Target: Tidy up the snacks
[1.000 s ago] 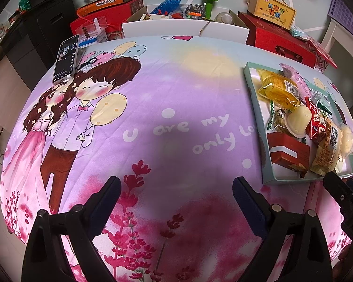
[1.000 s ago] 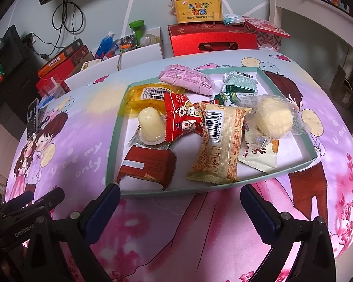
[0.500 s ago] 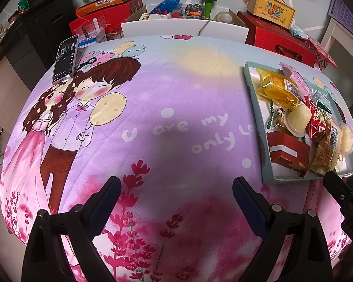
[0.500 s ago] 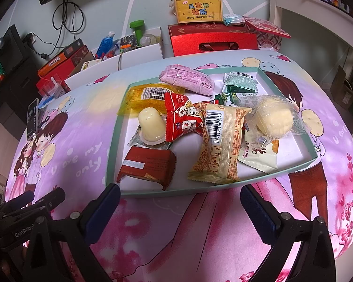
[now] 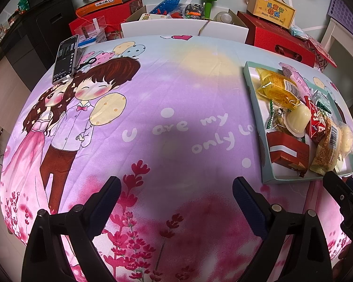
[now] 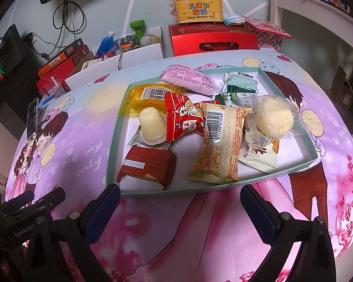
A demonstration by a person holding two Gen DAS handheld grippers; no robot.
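Observation:
A pale green tray (image 6: 113,141) on the cartoon-print tablecloth holds several wrapped snacks: a dark red pack (image 6: 148,164), a jelly cup (image 6: 151,124), a red packet (image 6: 183,117), a tan packet (image 6: 221,141), a round bun (image 6: 274,117), a yellow pack (image 6: 148,96) and a pink pack (image 6: 187,78). My right gripper (image 6: 181,202) is open and empty just before the tray's near edge. My left gripper (image 5: 176,195) is open and empty over bare cloth, left of the tray (image 5: 254,108).
A phone (image 5: 66,58) lies at the far left of the table. Behind the table stand white boxes (image 5: 183,27), a red gift box (image 6: 211,40), a yellow carry box (image 6: 197,9) and bottles and clutter.

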